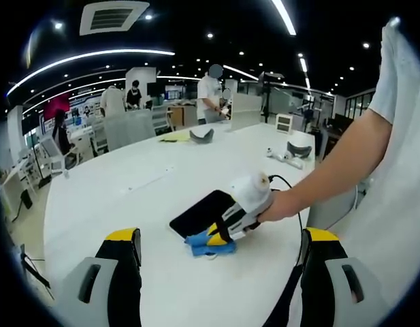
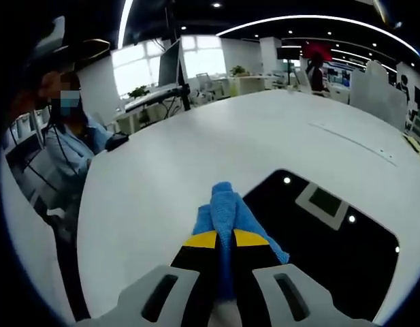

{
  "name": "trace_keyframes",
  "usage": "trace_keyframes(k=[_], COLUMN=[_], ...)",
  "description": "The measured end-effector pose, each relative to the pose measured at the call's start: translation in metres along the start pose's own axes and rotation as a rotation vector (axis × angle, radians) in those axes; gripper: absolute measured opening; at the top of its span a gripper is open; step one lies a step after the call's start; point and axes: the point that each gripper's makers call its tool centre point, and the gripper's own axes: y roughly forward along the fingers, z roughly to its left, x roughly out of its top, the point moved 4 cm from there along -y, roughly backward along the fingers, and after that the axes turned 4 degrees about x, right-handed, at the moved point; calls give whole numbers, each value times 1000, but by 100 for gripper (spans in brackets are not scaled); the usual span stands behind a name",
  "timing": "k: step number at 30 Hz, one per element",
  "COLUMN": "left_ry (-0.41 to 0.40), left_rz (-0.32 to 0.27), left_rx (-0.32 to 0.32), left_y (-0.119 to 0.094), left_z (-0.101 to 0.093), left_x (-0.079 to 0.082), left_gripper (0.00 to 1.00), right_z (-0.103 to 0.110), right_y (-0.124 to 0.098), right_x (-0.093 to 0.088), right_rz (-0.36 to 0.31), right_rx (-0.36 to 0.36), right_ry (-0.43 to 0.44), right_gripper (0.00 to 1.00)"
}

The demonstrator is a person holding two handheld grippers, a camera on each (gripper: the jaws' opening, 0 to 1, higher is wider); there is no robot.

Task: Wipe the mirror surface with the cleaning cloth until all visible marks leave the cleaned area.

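The mirror (image 1: 199,211) lies flat on the white table as a dark rectangle; in the right gripper view the mirror (image 2: 332,238) reflects ceiling lights. My right gripper (image 2: 224,240) is shut on the blue cleaning cloth (image 2: 227,208), whose folds bulge out at the mirror's near edge. From the left gripper view the right gripper (image 1: 227,228), held by a hand, presses the blue cloth (image 1: 210,244) down at the mirror's near corner. My left gripper (image 1: 220,238) is held back above the table, jaws wide apart and open, nothing between them.
The round white table (image 1: 114,197) stretches far behind the mirror. A headset with a controller (image 1: 295,148) and another grey device (image 1: 201,135) lie at its far side. People stand at desks beyond; one person (image 2: 63,146) sits close to the table's edge.
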Motion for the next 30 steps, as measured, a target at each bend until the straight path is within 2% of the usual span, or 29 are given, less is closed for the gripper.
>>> trace_keyframes(k=[30], left_ry=[4], left_rz=[-11], left_rx=[7], left_y=[-1], left_z=[-2], left_x=[3], left_gripper=[99], right_z=[1], right_y=[-17], right_x=[21], right_rz=[-54], right_rx=[-3], right_ry=[-4], right_gripper=[2])
